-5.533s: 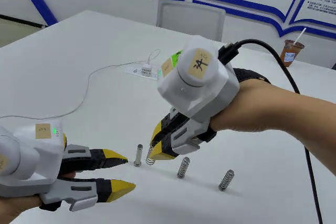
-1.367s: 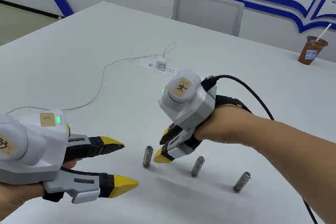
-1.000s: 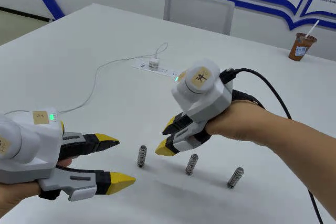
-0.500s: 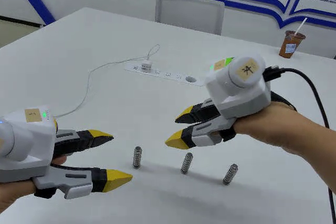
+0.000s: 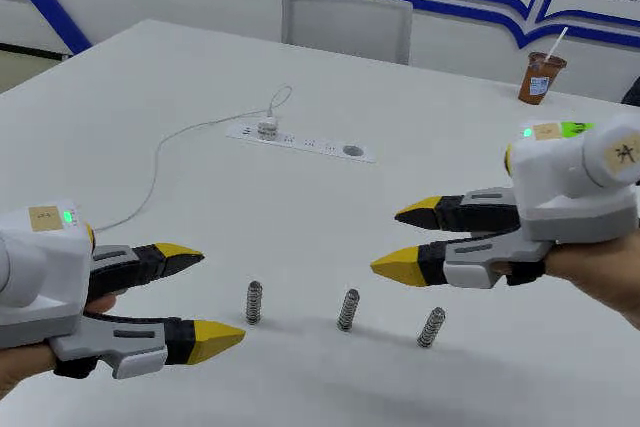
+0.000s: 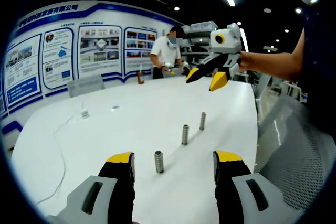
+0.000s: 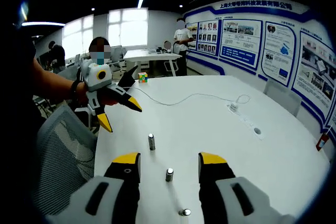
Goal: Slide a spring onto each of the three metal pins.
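Three upright pins stand in a row on the white table, each with a spring around it: the left spring [image 5: 254,302], the middle spring [image 5: 348,309] and the right spring [image 5: 431,327]. My left gripper [image 5: 210,297] hovers open just left of the row, nothing between its jaws. My right gripper [image 5: 395,241] is open and empty, raised above and right of the row. In the left gripper view the springs [image 6: 159,161] lie ahead between the left gripper's [image 6: 173,158] jaws, the right gripper [image 6: 210,74] beyond. In the right gripper view, the springs [image 7: 169,174] run between its own jaws.
A white power strip [image 5: 300,140] with a plugged-in charger and a thin cable [image 5: 160,152] lies at mid-table. An iced drink cup [image 5: 538,77] stands far right, a grey chair [image 5: 345,25] behind the table. People stand in the background.
The bare left pin now carries a spring. My right gripper has lifted off the row and drawn back to the right, open. The left gripper has held its place.
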A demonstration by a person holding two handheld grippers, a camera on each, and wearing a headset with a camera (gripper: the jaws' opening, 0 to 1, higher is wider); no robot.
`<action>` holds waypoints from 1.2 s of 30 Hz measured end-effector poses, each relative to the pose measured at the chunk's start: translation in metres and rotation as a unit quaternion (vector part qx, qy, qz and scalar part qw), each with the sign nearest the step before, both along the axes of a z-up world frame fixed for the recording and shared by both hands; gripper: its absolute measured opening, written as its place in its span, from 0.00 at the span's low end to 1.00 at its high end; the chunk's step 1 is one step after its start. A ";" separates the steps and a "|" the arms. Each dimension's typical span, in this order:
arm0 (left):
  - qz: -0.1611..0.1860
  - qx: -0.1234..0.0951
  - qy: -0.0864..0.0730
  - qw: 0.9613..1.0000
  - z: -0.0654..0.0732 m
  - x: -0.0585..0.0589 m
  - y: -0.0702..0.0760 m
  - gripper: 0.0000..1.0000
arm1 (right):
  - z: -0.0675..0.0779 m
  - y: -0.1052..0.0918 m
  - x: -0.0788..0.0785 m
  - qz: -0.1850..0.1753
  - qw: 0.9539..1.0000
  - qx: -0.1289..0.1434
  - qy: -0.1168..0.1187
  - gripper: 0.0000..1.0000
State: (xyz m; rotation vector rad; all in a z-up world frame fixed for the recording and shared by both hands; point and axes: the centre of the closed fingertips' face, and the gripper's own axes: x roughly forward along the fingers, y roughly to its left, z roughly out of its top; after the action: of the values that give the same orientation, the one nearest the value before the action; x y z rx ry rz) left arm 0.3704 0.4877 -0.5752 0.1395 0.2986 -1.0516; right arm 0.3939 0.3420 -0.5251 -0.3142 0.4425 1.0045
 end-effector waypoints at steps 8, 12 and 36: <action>-0.001 -0.001 -0.001 1.000 0.001 0.000 0.000 0.63 | 0.005 -0.033 -0.008 -0.039 0.999 0.030 -0.015 0.47; 0.000 -0.002 -0.002 1.000 0.001 0.000 0.001 0.63 | 0.000 -0.048 -0.014 -0.052 0.998 0.032 -0.014 0.49; 0.005 0.001 0.000 1.000 0.000 -0.002 0.005 0.66 | -0.024 -0.112 -0.034 -0.119 0.991 0.054 -0.010 0.55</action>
State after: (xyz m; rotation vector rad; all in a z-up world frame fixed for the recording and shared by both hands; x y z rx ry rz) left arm 0.3687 0.4924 -0.5753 0.1390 0.2997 -1.0408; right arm 0.3601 0.2299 -0.5489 -0.1695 0.3957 0.7879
